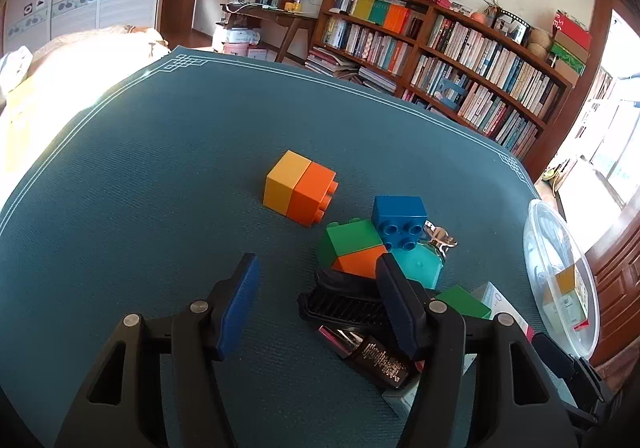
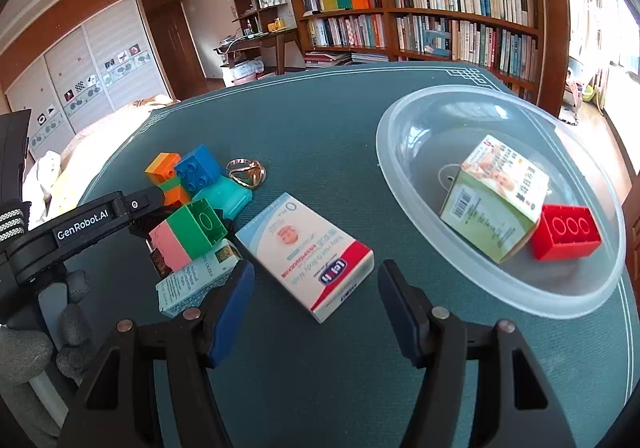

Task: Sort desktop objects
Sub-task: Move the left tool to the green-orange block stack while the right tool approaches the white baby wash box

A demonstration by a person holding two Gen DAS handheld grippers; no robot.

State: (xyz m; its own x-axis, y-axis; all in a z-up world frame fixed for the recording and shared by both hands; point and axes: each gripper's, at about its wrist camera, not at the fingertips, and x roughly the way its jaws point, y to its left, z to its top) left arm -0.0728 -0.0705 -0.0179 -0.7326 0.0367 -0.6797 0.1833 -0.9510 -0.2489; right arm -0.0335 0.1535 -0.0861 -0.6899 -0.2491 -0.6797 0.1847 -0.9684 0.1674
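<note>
Clear plastic bowl (image 2: 400,152): on green mat, right side.
In bowl: red toy brick (image 2: 566,232), studs hidden, touching a tilted green-and-white carton (image 2: 496,204).
White-blue flat box (image 2: 308,252): lying flat, left of bowl.
Block cluster: blue studded brick (image 2: 198,168), yellow-orange pair (image 1: 298,192) apart.

Bright toy colours on a dark teal cloth

Ahead of the blue-padded left gripper (image 1: 316,304) lies a yellow-and-orange brick pair (image 1: 299,192), with a blue brick (image 1: 398,220) beyond its right finger; the teal table mat (image 1: 160,168) carries thin white border lines, and right of the right gripper (image 2: 316,308) the clear bowl (image 2: 400,152) holds a red brick (image 2: 566,232).
</note>
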